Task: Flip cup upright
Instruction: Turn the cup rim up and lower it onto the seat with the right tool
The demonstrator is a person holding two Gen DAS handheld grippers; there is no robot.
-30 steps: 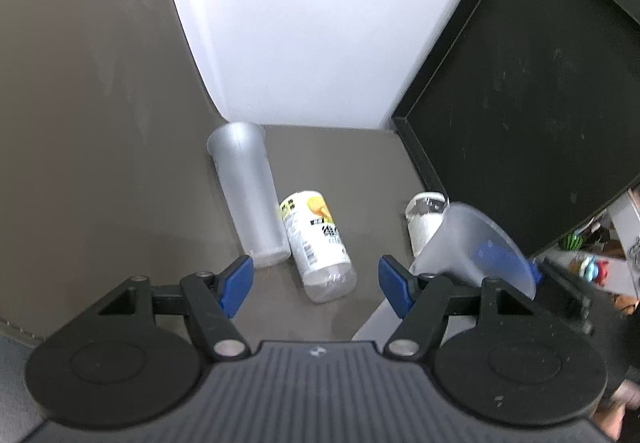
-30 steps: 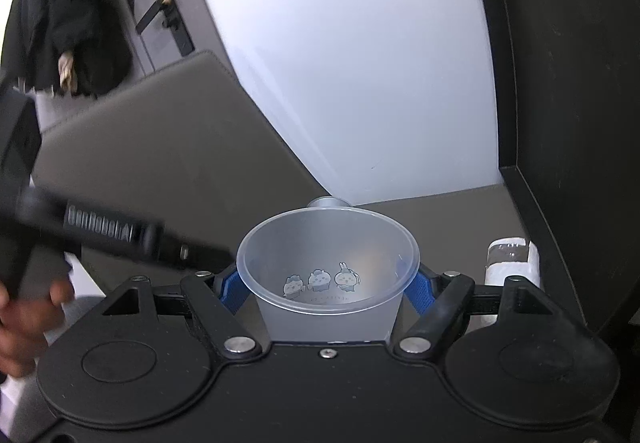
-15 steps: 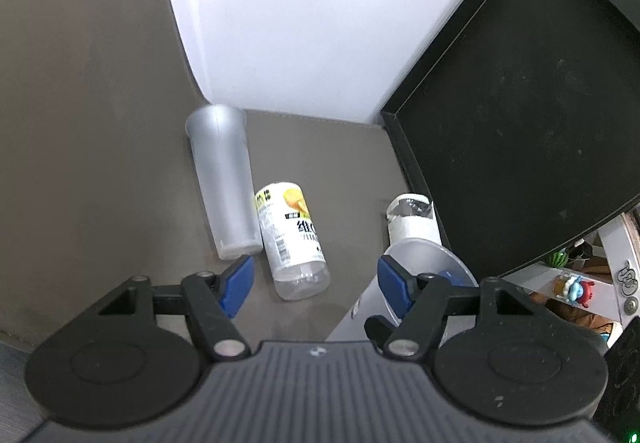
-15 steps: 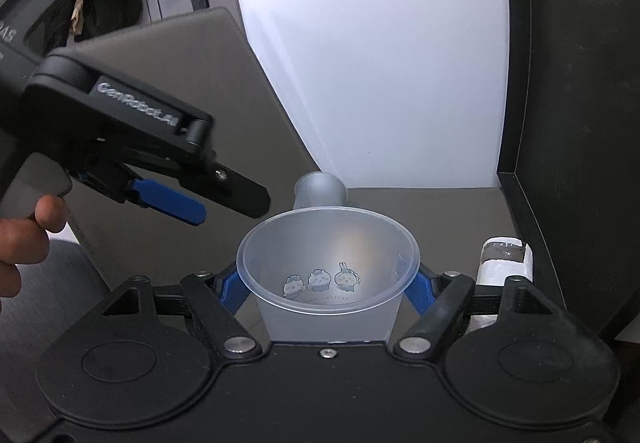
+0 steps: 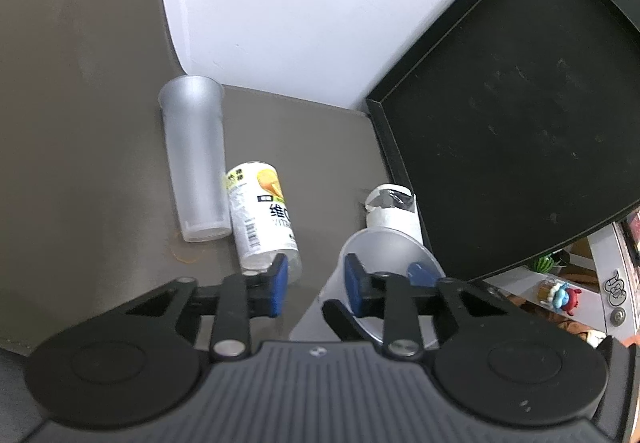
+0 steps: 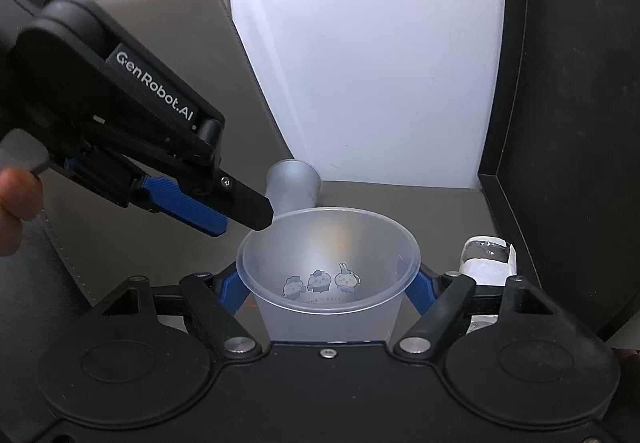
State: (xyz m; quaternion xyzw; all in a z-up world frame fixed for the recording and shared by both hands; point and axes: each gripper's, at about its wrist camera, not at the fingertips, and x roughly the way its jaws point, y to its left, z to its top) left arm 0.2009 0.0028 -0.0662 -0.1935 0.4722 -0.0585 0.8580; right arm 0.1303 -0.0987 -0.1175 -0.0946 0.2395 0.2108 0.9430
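The right gripper [image 6: 328, 289] is clamping the translucent cup [image 6: 328, 267] between its blue pads, one pressing on each side of the wall just below the rim, and the cup is sitting mouth-up with its small cartoon print showing through the near wall. Whether its base is resting on the brown tabletop [image 5: 92, 147] or hanging just above it, neither view is showing. The left gripper [image 5: 313, 285] is hovering empty beside the cup's rim, its fingers standing apart with nothing between them; in the right wrist view one finger is reaching to just beside the rim, and I cannot tell whether it is touching. Beyond the cup, toward the white wall, a tall frosted tumbler [image 5: 196, 159] is standing, with a labelled bottle [image 5: 260, 219] lying beside it, and a white-capped jar [image 5: 392, 207] is sitting close behind the cup against the black tray [image 5: 520, 115]. Judging from this, the flip itself is looking done and the setting-down step is in hand. The next move is calling for a level, gentle lowering, then an easy release without nudging the light cup toward the jar.
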